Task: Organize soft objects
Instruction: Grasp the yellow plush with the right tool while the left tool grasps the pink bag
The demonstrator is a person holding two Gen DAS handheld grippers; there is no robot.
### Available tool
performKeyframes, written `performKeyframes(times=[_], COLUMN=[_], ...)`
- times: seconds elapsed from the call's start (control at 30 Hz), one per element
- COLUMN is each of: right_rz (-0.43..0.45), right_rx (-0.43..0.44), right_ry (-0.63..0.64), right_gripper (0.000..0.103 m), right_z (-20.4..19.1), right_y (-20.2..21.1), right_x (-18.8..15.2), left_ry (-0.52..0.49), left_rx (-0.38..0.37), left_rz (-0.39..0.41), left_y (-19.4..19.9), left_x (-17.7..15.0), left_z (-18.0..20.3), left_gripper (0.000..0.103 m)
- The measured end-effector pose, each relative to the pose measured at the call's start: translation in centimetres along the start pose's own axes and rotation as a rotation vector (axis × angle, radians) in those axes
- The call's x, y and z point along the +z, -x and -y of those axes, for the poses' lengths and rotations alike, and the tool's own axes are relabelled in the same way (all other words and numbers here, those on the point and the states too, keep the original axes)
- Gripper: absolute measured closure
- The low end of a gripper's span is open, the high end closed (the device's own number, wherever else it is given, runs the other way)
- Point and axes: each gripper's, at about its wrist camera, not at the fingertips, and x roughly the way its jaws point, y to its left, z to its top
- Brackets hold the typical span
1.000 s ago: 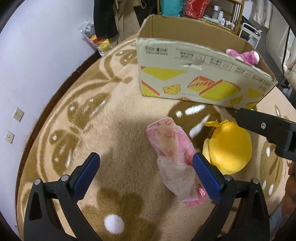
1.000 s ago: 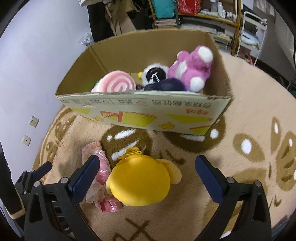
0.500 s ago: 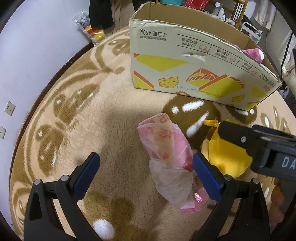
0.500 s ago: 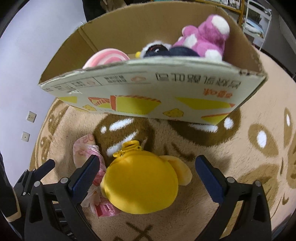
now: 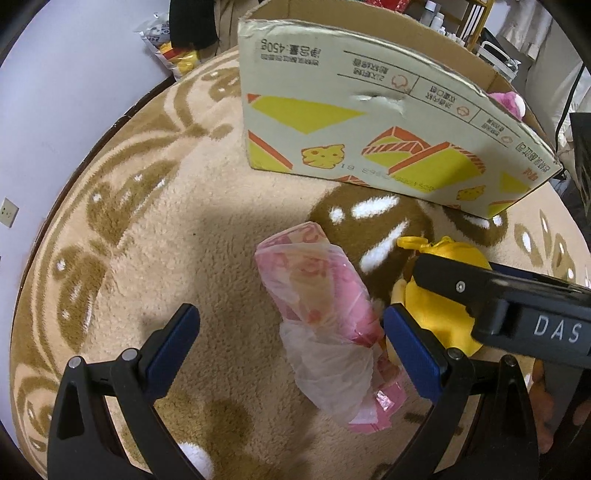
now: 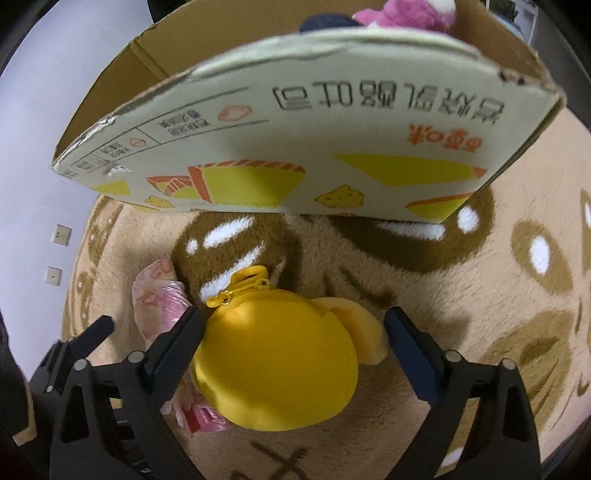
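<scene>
A yellow plush pouch [image 6: 280, 354] with a zipper lies on the beige carpet, between the open jaws of my right gripper [image 6: 295, 339]; it also shows in the left wrist view [image 5: 443, 295], partly hidden by the right gripper's black body. A pink item in a clear plastic bag [image 5: 325, 314] lies just left of it, between the open jaws of my left gripper [image 5: 288, 339]; it also shows in the right wrist view [image 6: 159, 299]. A cardboard box [image 5: 369, 122] stands behind, holding a pink plush [image 6: 406, 14] and a dark item.
The patterned round carpet [image 5: 147, 229] ends at a dark floor edge and a white wall with sockets [image 6: 61, 234] on the left. A bag of items [image 5: 173, 55] lies by the wall. Shelves stand behind the box.
Both grippers have moved down and forward. The right gripper now straddles the yellow pouch, and the box looms closer in both views.
</scene>
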Motion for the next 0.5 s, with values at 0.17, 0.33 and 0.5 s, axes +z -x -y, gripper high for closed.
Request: performKeyframes(times=[0.17, 0.33, 0.5], right_rz=[-0.008, -0.008, -0.004], right_rx=[0.013, 0.012, -0.004], right_ry=[-0.02, -0.008, -0.003], right_gripper=[0.012, 0.017, 0.03], right_z=[0.2, 0.1, 0.6], right_y=[-0.5, -0.4, -0.2], right_x=[0.1, 0.3, 0.5], left_ry=[0.003, 0.022, -0.006], left_rx=[0.004, 0.001, 0.023], left_rz=[-0.018, -0.036, -0.025], left_y=[-1.0, -1.8, -2.7], left_x=[0.5, 0.9, 1.8], left_z=[0.1, -0.1, 0.2], left_gripper=[0.004, 0.004, 0.004])
